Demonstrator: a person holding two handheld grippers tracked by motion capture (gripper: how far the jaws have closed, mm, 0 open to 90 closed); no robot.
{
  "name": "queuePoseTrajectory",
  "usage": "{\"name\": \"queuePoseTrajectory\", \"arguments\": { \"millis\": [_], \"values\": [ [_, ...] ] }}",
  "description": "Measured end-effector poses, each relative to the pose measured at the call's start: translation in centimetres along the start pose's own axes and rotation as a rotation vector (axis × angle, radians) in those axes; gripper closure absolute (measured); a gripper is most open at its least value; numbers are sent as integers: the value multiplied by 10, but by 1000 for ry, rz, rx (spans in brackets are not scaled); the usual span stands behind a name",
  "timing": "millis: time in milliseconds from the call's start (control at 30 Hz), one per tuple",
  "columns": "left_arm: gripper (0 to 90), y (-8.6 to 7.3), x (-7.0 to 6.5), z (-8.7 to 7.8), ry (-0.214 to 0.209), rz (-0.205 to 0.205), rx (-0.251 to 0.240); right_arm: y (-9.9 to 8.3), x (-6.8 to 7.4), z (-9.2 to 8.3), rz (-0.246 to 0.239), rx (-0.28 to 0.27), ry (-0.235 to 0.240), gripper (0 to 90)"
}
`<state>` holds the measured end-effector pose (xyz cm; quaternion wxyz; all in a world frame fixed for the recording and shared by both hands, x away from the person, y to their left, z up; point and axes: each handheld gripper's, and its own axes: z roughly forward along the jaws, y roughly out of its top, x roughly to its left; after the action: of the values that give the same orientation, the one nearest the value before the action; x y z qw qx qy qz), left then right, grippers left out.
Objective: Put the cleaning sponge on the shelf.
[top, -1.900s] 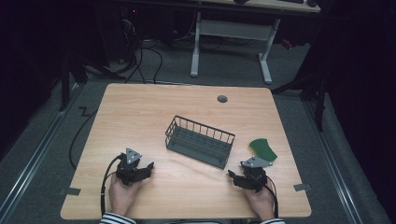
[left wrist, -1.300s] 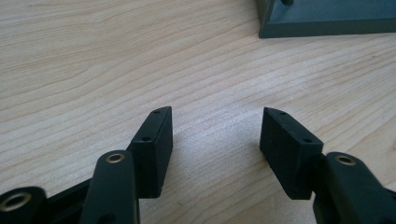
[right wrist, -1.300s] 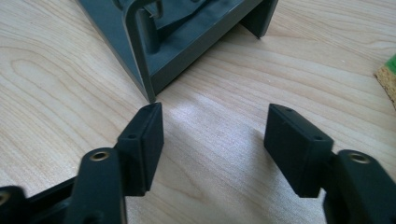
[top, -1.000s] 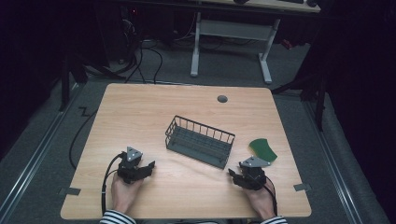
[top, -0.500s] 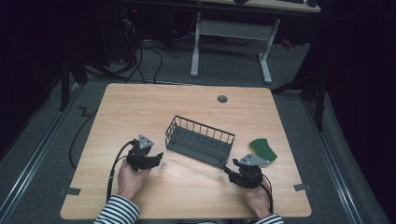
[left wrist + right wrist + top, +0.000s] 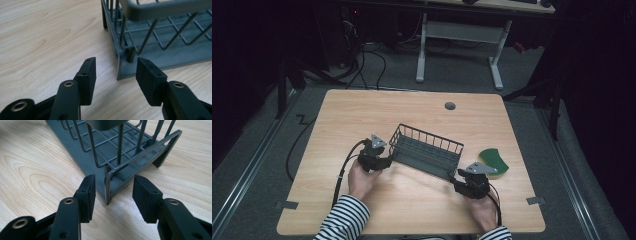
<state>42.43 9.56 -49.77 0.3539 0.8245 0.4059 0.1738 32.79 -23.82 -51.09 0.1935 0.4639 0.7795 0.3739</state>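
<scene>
While the wire basket (image 6: 426,152) sits near the middle of the bench (image 6: 362,110), a little toward the near edge, its long axis runs on a slant: from its left end, which lies farther from the person, down to its right end, which lies closer to the near edge and the right side. It stands upright on its solid base, open top up, with thin wire walls and a thicker rim band.

At the basket's left end the left gripper (image 6: 384,161) reaches in low along the bench. In the left gripper view its fingers (image 6: 87,75) stand apart and have just been closing; the basket's (image 6: 160,37) near corner post rises between them, with a gap on either side, so neither pad presses on it.

At the basket's right end the right gripper (image 6: 457,179) comes in from the near edge. In the right gripper view its fingers (image 6: 86,193) are likewise apart and have just been closing, with the basket's (image 6: 117,157) bent wire corner and the edge of its base between them; the pads show clear bench on both sides of the wire and do not touch it.

A green sponge (image 6: 493,161) lies flat just past the basket's right end, near the right edge of the bench, close beside the right gripper.
</scene>
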Motion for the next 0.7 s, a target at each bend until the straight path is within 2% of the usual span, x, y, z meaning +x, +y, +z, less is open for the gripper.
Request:
{"name": "queuePoseTrajectory", "arguments": {
  "millis": [467, 700],
  "values": [
    [647, 4, 3, 14, -17, 5, 18, 2, -1, 1, 13, 7, 48, 727],
    [735, 4, 5, 13, -31, 8, 16, 2, -1, 1, 8, 13, 46, 799]
  ]
}}
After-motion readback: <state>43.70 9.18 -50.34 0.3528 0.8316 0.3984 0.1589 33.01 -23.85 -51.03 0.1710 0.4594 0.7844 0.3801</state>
